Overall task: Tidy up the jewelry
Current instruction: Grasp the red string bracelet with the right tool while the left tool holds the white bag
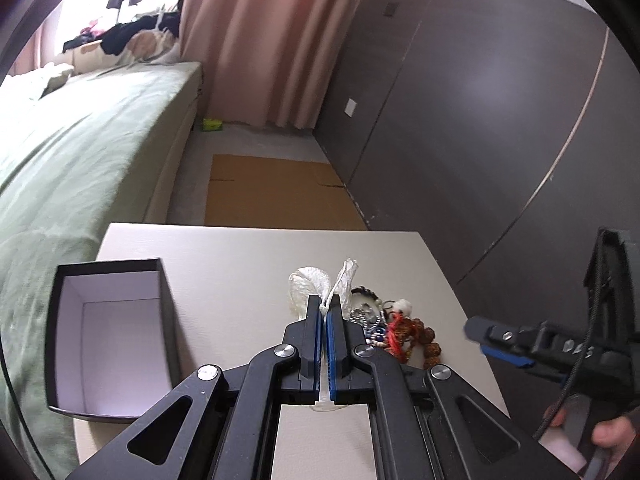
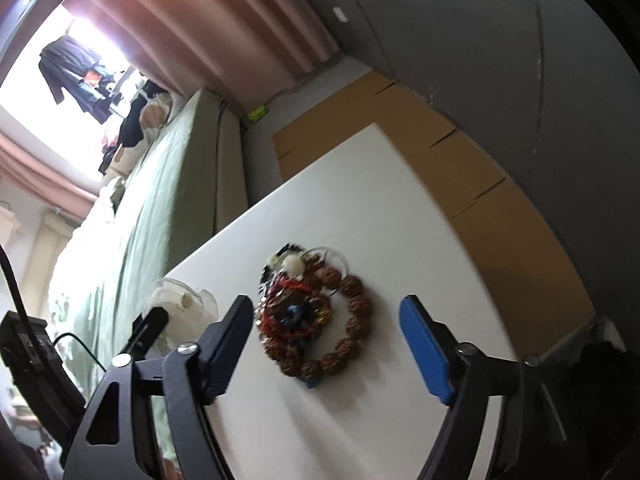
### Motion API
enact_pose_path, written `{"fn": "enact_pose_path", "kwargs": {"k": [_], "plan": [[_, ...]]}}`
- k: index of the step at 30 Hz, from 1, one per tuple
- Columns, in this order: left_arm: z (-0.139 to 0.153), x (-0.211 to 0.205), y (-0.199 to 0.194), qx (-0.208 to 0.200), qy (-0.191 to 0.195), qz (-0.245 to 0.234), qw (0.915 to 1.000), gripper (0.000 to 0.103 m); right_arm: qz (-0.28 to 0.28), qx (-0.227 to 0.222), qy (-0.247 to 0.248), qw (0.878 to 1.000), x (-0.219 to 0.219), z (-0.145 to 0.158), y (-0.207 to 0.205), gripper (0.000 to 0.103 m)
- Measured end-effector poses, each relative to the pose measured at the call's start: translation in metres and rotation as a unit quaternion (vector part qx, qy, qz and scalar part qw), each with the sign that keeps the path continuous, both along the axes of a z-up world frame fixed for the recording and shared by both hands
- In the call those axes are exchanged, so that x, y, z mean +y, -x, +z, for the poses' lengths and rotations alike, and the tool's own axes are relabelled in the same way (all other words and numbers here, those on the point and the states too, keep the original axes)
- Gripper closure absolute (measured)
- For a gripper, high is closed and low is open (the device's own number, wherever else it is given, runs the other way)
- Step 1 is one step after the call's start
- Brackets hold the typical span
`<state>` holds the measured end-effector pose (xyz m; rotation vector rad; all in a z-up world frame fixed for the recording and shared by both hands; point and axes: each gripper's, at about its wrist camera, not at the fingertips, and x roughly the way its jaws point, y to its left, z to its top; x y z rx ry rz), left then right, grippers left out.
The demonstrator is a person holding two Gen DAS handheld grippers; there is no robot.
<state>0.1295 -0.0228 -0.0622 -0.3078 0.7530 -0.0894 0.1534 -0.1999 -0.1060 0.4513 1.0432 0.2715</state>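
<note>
My left gripper (image 1: 325, 306) is shut on a clear plastic bag (image 1: 310, 286), pinching a white twisted part of it over the white table (image 1: 240, 264). A pile of jewelry (image 1: 394, 330) lies just right of it: brown bead bracelet, red cord, blue beads, a white piece. An open dark box (image 1: 108, 336) with a white inside stands at the table's left. My right gripper (image 2: 328, 316) is open above the jewelry pile (image 2: 316, 316), its fingers on either side of the brown bead bracelet (image 2: 352, 328). The bag (image 2: 184, 304) and the left gripper's tip (image 2: 150, 328) show at left.
A green bed (image 1: 80, 152) runs along the table's left side. Flat cardboard (image 1: 276, 192) lies on the floor beyond the table's far edge. A dark grey wall (image 1: 480, 120) stands to the right, pink curtains (image 1: 272, 40) behind.
</note>
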Motion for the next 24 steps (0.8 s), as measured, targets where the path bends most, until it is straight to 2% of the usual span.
{"fn": "enact_pose_path", "kwargs": {"k": [5, 9, 17, 24], "plan": [[0.003, 0.011, 0.004, -0.003, 0.000, 0.006, 1.0000, 0.101, 0.029, 0.013, -0.011, 0.999, 0.021, -0.011, -0.006, 0.043], [0.003, 0.020, 0.005, -0.001, 0.005, 0.012, 0.9999, 0.101, 0.016, 0.016, -0.008, 1.000, 0.023, -0.017, -0.014, 0.049], [0.003, 0.034, 0.007, 0.003, 0.013, 0.022, 0.9997, 0.101, -0.004, 0.047, 0.017, 0.999, 0.018, -0.036, -0.023, 0.077], [0.005, 0.035, 0.007, 0.002, 0.015, 0.023, 0.9996, 0.101, 0.019, 0.051, 0.027, 0.998, 0.031, -0.037, -0.024, 0.081]]}}
